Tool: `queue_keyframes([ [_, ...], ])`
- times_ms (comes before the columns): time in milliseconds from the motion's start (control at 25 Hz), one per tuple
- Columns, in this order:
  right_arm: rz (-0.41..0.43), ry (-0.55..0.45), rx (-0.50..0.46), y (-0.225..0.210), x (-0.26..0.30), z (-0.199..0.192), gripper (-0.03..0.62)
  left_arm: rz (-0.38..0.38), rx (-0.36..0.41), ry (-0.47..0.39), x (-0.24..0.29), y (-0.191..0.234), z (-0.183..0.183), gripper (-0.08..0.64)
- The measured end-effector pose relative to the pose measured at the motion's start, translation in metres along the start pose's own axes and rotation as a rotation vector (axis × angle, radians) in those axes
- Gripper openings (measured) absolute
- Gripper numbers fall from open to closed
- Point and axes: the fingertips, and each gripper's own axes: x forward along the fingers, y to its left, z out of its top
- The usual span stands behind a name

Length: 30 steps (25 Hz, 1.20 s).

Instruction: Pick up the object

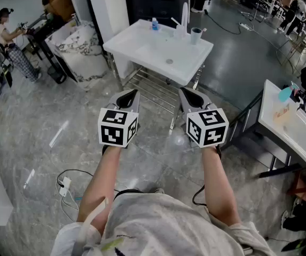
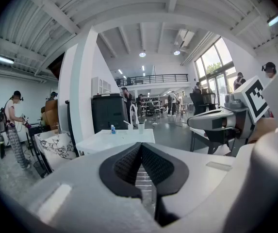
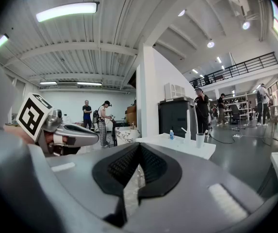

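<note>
A white washstand point(image 1: 142, 44) stands ahead of me on the floor. On its far rim are a small blue-capped bottle point(image 1: 154, 24), a white tap point(image 1: 185, 15) and a pale cup point(image 1: 196, 35). My left gripper point(image 1: 127, 93) and right gripper point(image 1: 187, 92) are held side by side in the air, short of the stand's near edge, both shut with nothing between the pads. In the left gripper view the bottle point(image 2: 113, 129) and cup point(image 2: 141, 127) sit above my closed left gripper point(image 2: 141, 144). The right gripper view shows the bottle point(image 3: 171, 135) and cup point(image 3: 200, 140) beyond my closed right gripper point(image 3: 139, 145).
A metal rack point(image 1: 153, 89) sits under the washstand. A second white table point(image 1: 289, 129) stands at the right. A marble-patterned bin point(image 1: 83, 47) and a person point(image 1: 8, 36) are at the left. Cables and a plug point(image 1: 64, 185) lie on the floor near my feet.
</note>
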Motion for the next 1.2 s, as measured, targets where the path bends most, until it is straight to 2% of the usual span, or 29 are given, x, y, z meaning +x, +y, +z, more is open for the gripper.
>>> queue_keyframes([
  [200, -0.010, -0.035, 0.009, -0.006, 0.003, 0.005, 0.003, 0.010, 0.006, -0.001, 0.003, 0.003, 0.002, 0.000],
  [600, -0.017, -0.023, 0.007, -0.018, 0.035, -0.001, 0.032, -0.009, 0.007, -0.007, 0.037, 0.023, 0.003, 0.000],
  [920, -0.050, -0.017, -0.001, -0.027, 0.107, 0.007, 0.061, -0.045, -0.004, -0.020, 0.087, 0.081, 0.005, 0.000],
  [1200, -0.108, -0.014, -0.001, -0.032, 0.180, 0.031, 0.104, -0.118, -0.005, -0.044, 0.139, 0.143, 0.028, 0.000],
])
